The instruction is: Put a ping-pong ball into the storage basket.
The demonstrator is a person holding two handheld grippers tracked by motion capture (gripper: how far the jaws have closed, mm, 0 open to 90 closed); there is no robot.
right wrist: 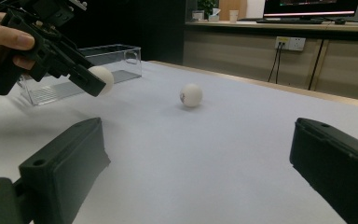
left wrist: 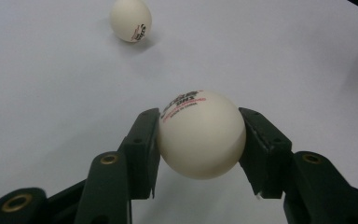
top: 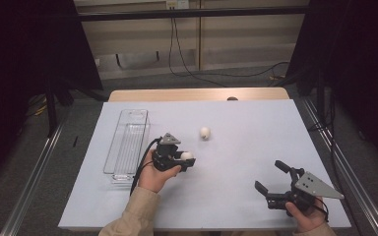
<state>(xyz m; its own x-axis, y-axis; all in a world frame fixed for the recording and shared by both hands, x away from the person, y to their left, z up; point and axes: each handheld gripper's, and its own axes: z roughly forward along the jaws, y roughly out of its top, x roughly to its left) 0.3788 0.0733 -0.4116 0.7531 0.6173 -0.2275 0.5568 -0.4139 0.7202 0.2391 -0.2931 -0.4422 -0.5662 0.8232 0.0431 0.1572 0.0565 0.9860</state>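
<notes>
left gripper [top: 186, 158] clamped (raised), right gripper [top: 270, 178] agape

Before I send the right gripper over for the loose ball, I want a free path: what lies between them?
Nothing: in the right gripper view only bare white table runs from the right gripper to the loose ball.

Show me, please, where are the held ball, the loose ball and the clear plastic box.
held ball [left wrist: 200, 135]: left gripper view, middle of its front.
loose ball [top: 204, 132]: high view, its top.
clear plastic box [top: 126, 147]: high view, its ribbed floor.
</notes>
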